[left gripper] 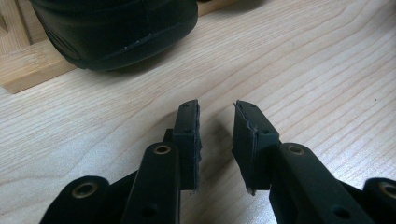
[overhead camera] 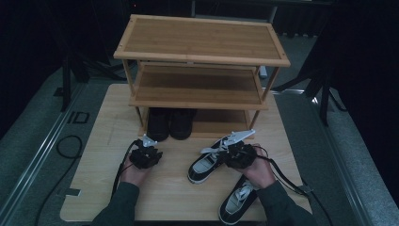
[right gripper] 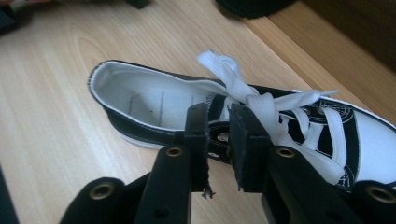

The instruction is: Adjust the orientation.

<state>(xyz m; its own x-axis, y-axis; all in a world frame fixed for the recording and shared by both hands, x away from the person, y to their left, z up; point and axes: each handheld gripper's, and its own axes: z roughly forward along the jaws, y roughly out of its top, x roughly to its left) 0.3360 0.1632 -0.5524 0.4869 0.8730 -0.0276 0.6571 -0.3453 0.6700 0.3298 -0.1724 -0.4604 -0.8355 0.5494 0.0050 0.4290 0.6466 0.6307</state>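
In the high view we see the sneaker (overhead camera: pixel 205 165) lying on the table (overhead camera: pixel 94 155) in front of the shoe rack (overhead camera: pixel 200 66), w/ the right gripper (overhead camera: pixel 240 154) at its collar and the left gripper (overhead camera: pixel 145 157) well apart from it. In the left gripper view the jaws stand apart over bare wood, nothing btw. them. In the right gripper view the jaws are a little apart and do not press the sneaker (right gripper: pixel 154 109); we judge it light, canvas soft, laces loose, so best take the collar edge near the eyelets.
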